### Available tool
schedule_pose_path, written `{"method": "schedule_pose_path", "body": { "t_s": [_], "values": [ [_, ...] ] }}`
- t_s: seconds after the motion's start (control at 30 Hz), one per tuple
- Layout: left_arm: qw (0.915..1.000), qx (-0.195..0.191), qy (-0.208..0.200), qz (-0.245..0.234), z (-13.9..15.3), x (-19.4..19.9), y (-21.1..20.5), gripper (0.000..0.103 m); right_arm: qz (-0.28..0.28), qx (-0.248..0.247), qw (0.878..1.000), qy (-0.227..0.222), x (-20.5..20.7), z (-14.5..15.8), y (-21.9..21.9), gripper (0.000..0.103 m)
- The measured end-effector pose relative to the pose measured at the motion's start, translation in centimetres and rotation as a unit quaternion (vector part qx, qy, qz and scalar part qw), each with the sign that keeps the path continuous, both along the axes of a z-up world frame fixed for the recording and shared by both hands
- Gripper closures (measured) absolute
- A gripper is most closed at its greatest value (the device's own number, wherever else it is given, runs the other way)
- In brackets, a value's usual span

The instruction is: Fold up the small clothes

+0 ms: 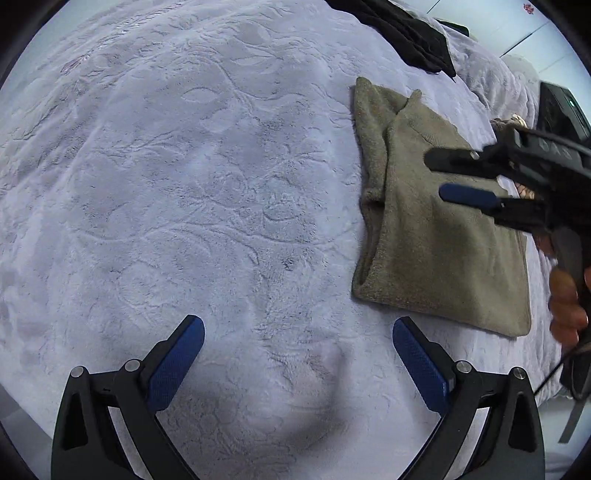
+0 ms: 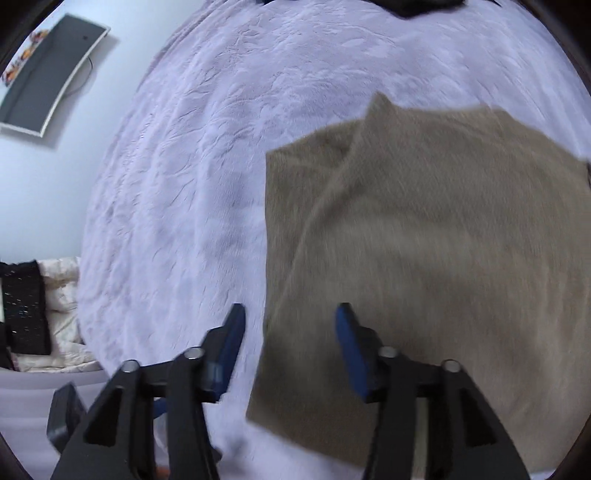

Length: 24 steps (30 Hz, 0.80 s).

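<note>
A folded beige-olive cloth (image 1: 436, 236) lies flat on the pale lavender embossed blanket (image 1: 184, 184), at the right of the left wrist view. It fills the right half of the right wrist view (image 2: 443, 240). My left gripper (image 1: 297, 326) is open and empty, over bare blanket to the left of the cloth's near edge. My right gripper (image 2: 290, 314) is open and empty, hovering over the cloth's left edge. It also shows in the left wrist view (image 1: 436, 175), above the cloth's middle.
A black garment (image 1: 406, 29) lies at the far edge of the blanket, seen also in the right wrist view (image 2: 413, 5). A dark wall-mounted screen (image 2: 48, 74) hangs at the left. Cream bedding and a black item (image 2: 26, 306) lie beyond the blanket's left edge.
</note>
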<state>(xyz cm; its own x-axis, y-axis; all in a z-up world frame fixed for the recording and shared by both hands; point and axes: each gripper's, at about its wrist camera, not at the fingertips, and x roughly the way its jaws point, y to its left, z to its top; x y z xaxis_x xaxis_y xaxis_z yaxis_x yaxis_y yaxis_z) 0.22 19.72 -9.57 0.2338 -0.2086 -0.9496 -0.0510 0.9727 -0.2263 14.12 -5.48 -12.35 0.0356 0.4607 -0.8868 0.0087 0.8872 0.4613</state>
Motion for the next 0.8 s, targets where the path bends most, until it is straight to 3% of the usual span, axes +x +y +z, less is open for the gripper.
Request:
{"method": "schedule_pose_path", "body": {
  "t_s": [0.13,0.3,0.43,0.8],
  "values": [
    [0.9986,-0.028,0.043,-0.011,-2.1,0.9,-1.5,0.001,-0.040,0.038,0.998,0.028,-5.1,0.0,-3.1,0.047],
    [0.9986,-0.012,0.047,-0.023,-2.0,1.0,-2.8,0.001,-0.090,0.057,0.992,0.065,-9.9,-1.5,-6.3,0.047],
    [0.9983,-0.012,0.052,-0.026,-1.6,0.9,-3.9,0.001,-0.152,0.088,0.980,0.092,-13.2,-3.0,-9.2,0.047],
    [0.9974,-0.006,0.053,-0.049,-1.0,0.6,-8.0,0.001,-0.270,0.158,0.945,0.096,-15.2,-5.0,-14.6,0.047]
  ]
}}
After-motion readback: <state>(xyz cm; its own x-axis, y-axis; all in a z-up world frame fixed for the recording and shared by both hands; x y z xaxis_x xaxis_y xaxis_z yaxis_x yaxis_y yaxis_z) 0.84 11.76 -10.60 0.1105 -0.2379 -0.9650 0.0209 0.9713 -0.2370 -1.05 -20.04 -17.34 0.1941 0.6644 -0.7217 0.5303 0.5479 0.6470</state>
